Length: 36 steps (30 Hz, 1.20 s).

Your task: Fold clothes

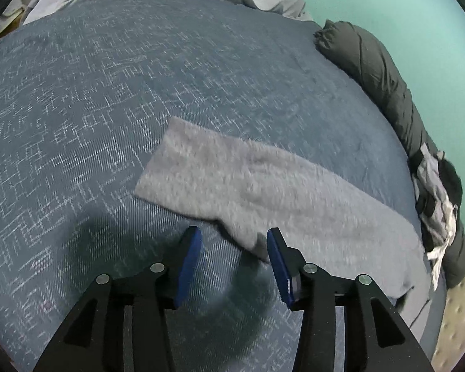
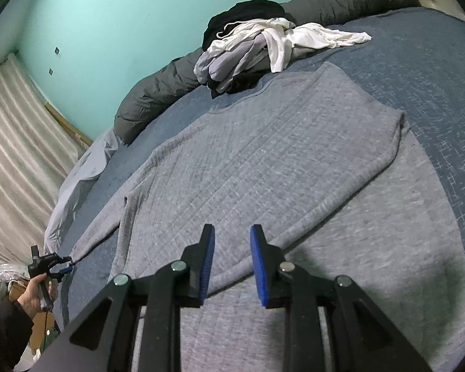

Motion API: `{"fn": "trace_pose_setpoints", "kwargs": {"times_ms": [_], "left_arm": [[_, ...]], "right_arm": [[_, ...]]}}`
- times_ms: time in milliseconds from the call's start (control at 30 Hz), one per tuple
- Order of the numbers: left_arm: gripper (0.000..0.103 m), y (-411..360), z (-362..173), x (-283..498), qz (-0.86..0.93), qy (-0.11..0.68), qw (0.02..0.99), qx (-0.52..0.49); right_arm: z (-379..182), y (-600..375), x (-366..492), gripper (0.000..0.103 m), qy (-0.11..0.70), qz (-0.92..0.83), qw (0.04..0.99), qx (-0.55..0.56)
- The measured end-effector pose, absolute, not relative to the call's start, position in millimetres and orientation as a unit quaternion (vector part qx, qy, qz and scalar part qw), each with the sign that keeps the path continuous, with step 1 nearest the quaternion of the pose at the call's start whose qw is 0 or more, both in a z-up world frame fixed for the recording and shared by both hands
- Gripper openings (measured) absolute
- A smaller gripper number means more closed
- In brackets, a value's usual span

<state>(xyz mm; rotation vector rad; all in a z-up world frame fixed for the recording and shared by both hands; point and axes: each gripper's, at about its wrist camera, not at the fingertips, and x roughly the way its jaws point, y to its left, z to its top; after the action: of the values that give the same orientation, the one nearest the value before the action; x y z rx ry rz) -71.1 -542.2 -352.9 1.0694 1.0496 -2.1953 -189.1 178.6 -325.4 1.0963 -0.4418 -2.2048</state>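
Left wrist view: left gripper (image 1: 234, 243) hangs over the blue patterned bedspread (image 1: 114, 86), jaws apart, nothing between the pads. The sleeve (image 1: 232, 170) of the grey sweater lies flat just ahead; its nearest edge sits close to the right-hand pad (image 1: 277, 263), contact unclear because of blur. So this side reads as released. A dark rolled duvet (image 1: 384, 71) runs along the far edge by the teal wall (image 1: 403, 6), with a clothes pile (image 1: 434, 198) on it.

Right wrist view: right gripper (image 2: 232, 235) hovers above the grey sweater (image 2: 263, 161), jaws narrowly parted, no fabric pinched, so it is empty. The sweater is spread on the bedspread, body flat. 1 sleeve is folded across the torso; the other trails out toward the bed's left edge. There, small in this view, the left gripper (image 2: 65, 265), held by a hand (image 2: 35, 294), sits right at the cuff; whether it touches is too small to tell. The pile of white, grey and black garments (image 2: 257, 46) waits near the duvet.

Progress, my read: early. Sweater laid out, 1 sleeve in. Left: 2nd sleeve in, body folded, then the remaining pile.
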Motion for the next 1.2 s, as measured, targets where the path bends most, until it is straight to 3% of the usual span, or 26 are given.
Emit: {"fn": "trace_pose_setpoints", "kwargs": {"times_ms": [433,500,567,633,733,1200], "left_arm": [[0.047,-561,-360,-85,-0.798,0.4,0.25,0.376],[0.042,-559,-356,-89,-0.804,0.387,0.242,0.381],[0.027,-560,-352,-91,-0.81,0.381,0.234,0.38],[0.024,-560,-344,-94,-0.815,0.375,0.23,0.376],[0.009,-558,-327,-101,-0.827,0.365,0.218,0.368],[0.005,-476,-208,-146,-0.892,0.294,0.108,0.327]], "right_arm": [[-326,173,-191,0.023,-0.158,-0.839,0.317,0.414],[-327,174,-192,0.023,-0.16,-0.838,0.316,0.414],[-328,175,-193,0.023,-0.163,-0.837,0.315,0.416],[-329,176,-194,0.023,-0.164,-0.837,0.313,0.417],[-329,176,-194,0.023,-0.166,-0.837,0.313,0.417],[-332,191,-201,0.023,-0.199,-0.83,0.308,0.421]]}}
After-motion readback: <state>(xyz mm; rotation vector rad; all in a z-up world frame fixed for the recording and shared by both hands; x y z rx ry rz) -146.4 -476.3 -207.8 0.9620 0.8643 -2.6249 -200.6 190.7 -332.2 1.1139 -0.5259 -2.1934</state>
